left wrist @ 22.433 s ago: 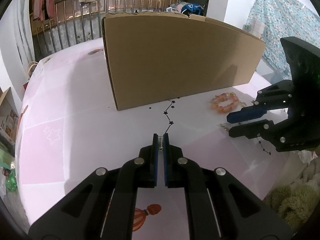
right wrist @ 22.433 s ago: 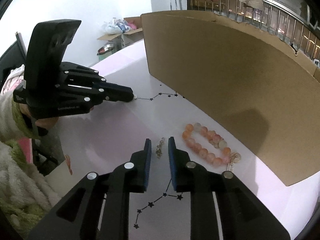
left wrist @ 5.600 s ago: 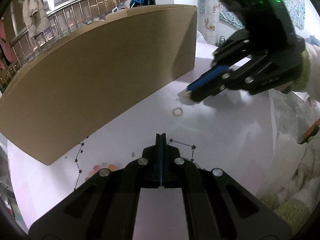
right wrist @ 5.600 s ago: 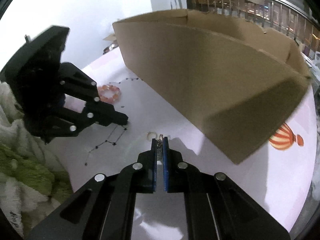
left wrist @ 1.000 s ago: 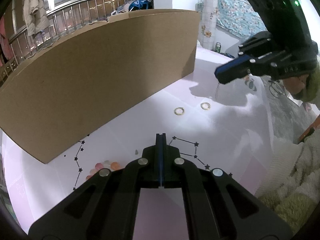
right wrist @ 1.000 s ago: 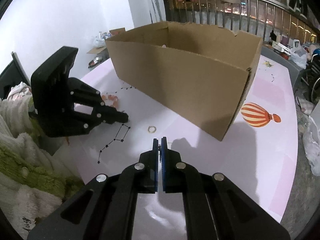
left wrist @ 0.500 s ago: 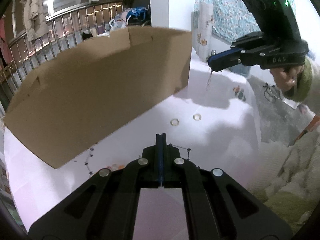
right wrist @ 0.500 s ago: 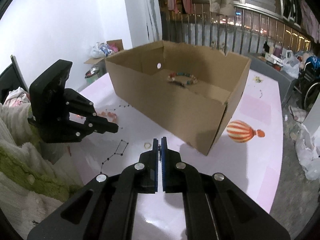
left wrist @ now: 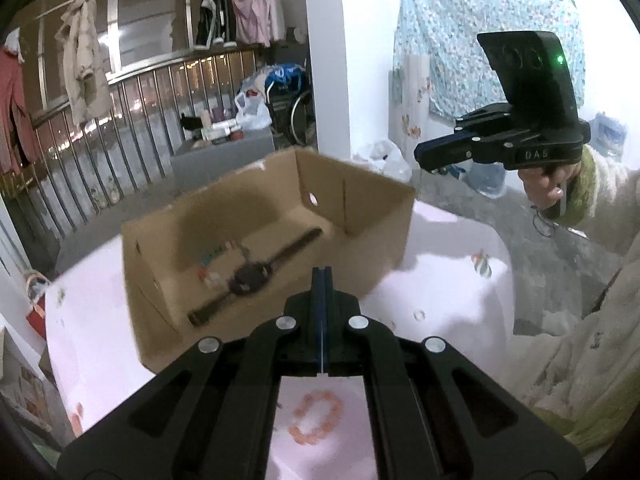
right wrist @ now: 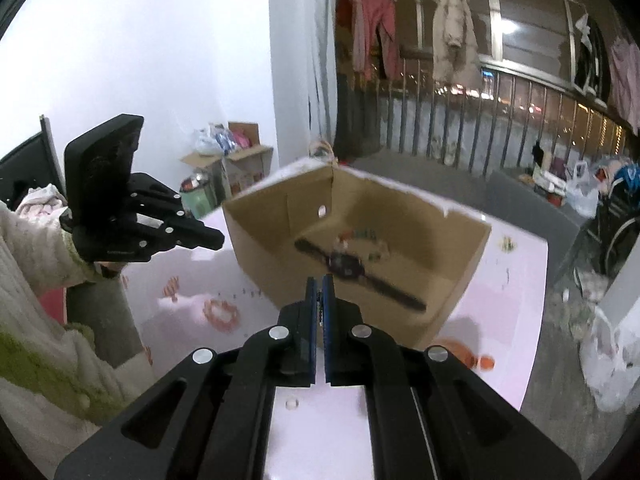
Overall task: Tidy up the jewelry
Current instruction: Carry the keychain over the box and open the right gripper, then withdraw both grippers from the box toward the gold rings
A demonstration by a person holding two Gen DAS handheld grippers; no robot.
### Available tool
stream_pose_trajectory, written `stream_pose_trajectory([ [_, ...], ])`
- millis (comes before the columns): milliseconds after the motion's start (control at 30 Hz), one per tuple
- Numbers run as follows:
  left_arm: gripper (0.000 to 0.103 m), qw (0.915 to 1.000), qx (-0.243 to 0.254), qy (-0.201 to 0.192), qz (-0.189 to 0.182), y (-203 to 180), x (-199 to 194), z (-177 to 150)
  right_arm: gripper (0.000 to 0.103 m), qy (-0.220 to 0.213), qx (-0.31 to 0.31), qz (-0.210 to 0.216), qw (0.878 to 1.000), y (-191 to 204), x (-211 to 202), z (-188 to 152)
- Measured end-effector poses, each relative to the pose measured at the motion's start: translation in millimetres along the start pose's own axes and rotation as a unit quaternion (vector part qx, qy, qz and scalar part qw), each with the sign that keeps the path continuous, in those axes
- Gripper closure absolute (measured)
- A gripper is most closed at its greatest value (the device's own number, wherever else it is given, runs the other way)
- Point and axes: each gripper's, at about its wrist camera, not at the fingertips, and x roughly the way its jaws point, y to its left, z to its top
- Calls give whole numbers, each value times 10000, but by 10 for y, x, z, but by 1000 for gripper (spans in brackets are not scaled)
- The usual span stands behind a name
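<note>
An open cardboard box stands on the pink table. Inside lie a black wristwatch and a coloured bead bracelet. My left gripper is shut with nothing seen between its pads, high above the table before the box. My right gripper hovers near the box's right end, shut on a small metal chain piece. A pink bead bracelet and a small ring lie on the table.
A person's hand in a cream and green sleeve holds the right gripper. An orange balloon print marks the table by the box's corner. A metal railing with hanging clothes, bags and a wheelchair stand beyond the table.
Both grippers have risen well above the table, still shut. The box's inside with the watch and bracelet has come into view, and the ring and pink bracelet now sit lower in the views.
</note>
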Motion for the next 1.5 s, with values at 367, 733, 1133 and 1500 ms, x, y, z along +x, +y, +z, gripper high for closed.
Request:
stream_pose_trajectory([
  [367,103,9982,-231,516,-201,546,545,255,100,178,-20,130,9998,-299,441,247],
  [733,74,9916,-489,1182,-209,784,972,149,97,563,218,89,9981,-474,831,128],
  [1133,56,9924,-558,1084,-153,761,865,162,67,349,235,-114,9991,-481,660,128],
  [1500,49,9969,-617,492,-6,519,350,145,62,151,295,-217,9992,-231,181,-84],
])
